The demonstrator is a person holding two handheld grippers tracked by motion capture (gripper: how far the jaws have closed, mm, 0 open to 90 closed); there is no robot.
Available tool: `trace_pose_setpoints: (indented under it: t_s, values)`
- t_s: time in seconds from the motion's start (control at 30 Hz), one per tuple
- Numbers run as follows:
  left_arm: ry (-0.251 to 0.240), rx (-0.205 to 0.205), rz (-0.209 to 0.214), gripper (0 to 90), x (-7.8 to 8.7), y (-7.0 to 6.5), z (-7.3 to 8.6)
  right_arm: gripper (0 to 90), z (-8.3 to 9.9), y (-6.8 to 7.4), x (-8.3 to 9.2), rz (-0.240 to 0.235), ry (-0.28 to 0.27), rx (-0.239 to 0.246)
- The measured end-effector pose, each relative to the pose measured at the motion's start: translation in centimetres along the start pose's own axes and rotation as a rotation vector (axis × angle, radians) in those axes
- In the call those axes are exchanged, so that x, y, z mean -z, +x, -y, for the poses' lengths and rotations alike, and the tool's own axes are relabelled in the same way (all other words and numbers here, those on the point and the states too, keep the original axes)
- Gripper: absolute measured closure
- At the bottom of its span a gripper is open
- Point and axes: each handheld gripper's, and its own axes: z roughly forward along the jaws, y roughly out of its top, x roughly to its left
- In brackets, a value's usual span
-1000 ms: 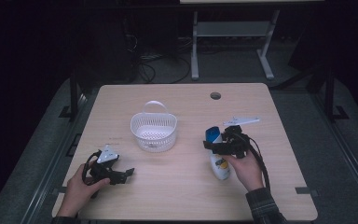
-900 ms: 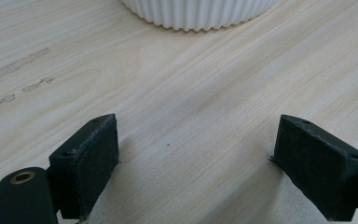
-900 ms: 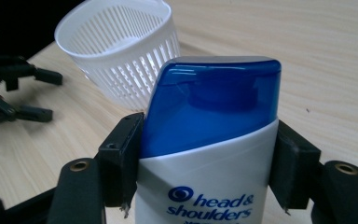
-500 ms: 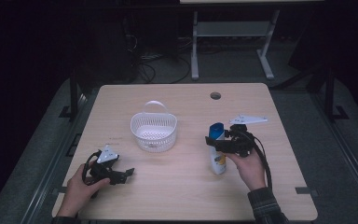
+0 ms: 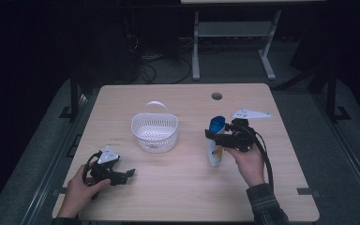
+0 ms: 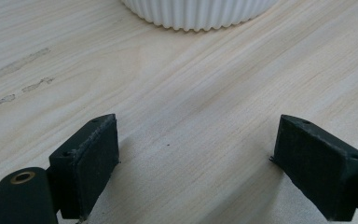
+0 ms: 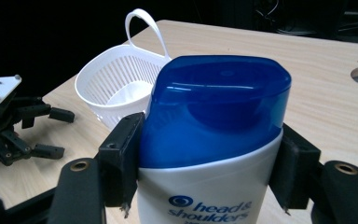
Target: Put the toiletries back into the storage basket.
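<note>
In the right gripper view the right gripper's fingers press on both sides of the bottle, just under its blue cap, so the grip is tight on it. The bottle is white with a blue cap and stands upright between them, at the centre of that frame. In the high view the same bottle sits right of centre, its base on or just above the bench; I cannot tell which. The right gripper meets it from the right, with the hand below and right of it.

The left gripper's fingers stand wide apart with nothing between them, just bare bench. In the high view this gripper lies low at the lower left, its hand behind it.

The basket is white, with its handle up, and stands left of centre in the high view, between the two grippers and apart from both. Its ribbed wall shows at the top edge of the left gripper view, and it appears at upper left behind the bottle in the right gripper view.
</note>
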Motion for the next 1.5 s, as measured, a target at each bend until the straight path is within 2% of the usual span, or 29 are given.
trace_pose_setpoints:
  t_s: [0.5, 0.8, 1.2, 1.5]
  values:
    - [0.004, -0.002, 0.002, 13.1, 0.0, 0.0, 0.0, 35.5, -3.1, 1.0, -0.7, 0.009, -0.026, 0.05]
    - [0.003, -0.001, 0.001, 13.1, 0.0, 0.0, 0.0, 35.5, -4.9, 1.7, -1.4, 0.006, -0.038, 0.065]
    - [0.001, 0.001, 0.001, 13.1, 0.0, 0.0, 0.0, 35.5, -7.2, 2.4, -2.5, -0.001, -0.067, 0.079]
    - [0.0, 0.001, 0.002, 13.1, 0.0, 0.0, 0.0, 35.4, -9.3, 3.6, -3.8, -0.005, -0.094, 0.103]
